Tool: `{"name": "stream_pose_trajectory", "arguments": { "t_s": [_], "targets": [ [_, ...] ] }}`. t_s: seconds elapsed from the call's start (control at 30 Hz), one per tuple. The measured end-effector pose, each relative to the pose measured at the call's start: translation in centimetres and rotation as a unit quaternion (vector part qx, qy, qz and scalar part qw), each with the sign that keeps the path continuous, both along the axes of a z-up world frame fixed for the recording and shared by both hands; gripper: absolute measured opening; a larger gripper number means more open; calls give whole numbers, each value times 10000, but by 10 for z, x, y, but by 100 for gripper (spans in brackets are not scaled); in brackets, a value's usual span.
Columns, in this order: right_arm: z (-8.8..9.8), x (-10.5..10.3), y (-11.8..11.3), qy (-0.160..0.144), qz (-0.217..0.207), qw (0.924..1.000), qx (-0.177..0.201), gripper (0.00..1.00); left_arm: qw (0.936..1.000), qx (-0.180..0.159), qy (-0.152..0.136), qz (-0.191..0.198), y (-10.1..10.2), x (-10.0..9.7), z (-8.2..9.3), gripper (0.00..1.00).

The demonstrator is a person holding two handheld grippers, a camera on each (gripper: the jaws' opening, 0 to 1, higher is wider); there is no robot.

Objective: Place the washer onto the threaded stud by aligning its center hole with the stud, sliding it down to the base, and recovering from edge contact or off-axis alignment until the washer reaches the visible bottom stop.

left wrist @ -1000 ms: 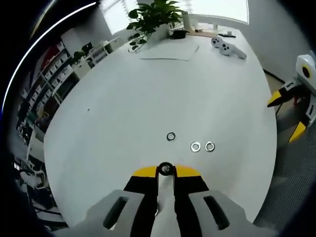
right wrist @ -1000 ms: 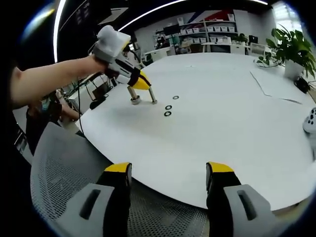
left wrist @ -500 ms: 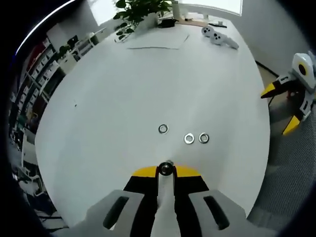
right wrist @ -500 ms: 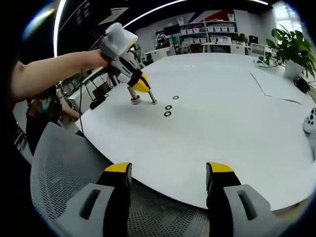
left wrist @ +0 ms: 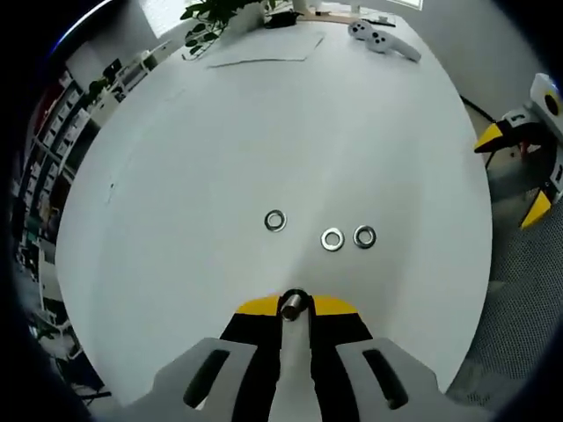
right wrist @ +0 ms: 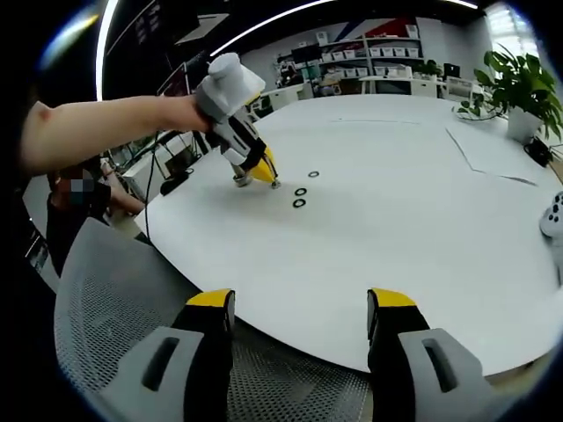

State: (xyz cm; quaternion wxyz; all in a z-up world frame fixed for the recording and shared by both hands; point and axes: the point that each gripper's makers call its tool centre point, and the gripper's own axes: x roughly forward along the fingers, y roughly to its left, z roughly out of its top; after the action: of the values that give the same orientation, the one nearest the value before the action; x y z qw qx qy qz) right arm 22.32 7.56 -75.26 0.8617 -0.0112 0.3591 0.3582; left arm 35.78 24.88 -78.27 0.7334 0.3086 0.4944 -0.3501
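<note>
Three washers (left wrist: 332,238) on table (left wrist: 369,132), just beyond stud (left wrist: 292,306).

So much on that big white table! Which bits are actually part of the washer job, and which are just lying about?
Part of the job:
- three washers
- threaded stud, between the shut jaws of the left hand-held gripper
- right hand-held gripper, open, back at the table edge

Just lying about:
- potted plant
- sheet of paper
- white game controller
- mesh chair

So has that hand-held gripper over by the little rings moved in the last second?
Yes. In the right gripper view, the left gripper has tipped lower and closer to the three washers on the white table; the washers themselves stayed put.
</note>
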Motion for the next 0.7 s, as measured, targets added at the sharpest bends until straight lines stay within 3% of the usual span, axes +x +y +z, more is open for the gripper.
{"name": "stream_pose_trajectory", "arguments": {
  "t_s": [0.23, 0.4, 0.47, 0.7],
  "targets": [
    [1, 0, 0, -2, -32, 10000, 21, 63, 10000, -62, 35, 0, -3, 1, -5, 8],
    [-1, 0, 0, 18, 5, 10000, -24, 63, 9997, 2, 25, -228, -4, 0, -6, 9],
    [-1, 0, -1, 5, -21, 10000, -59, 64, 9999, -39, 126, 14, -3, -2, -6, 9],
    [-1, 1, -2, -7, -26, 10000, -86, 65, 9999, -16, -75, -104, 3, -2, 2, 17]
  ]
}}
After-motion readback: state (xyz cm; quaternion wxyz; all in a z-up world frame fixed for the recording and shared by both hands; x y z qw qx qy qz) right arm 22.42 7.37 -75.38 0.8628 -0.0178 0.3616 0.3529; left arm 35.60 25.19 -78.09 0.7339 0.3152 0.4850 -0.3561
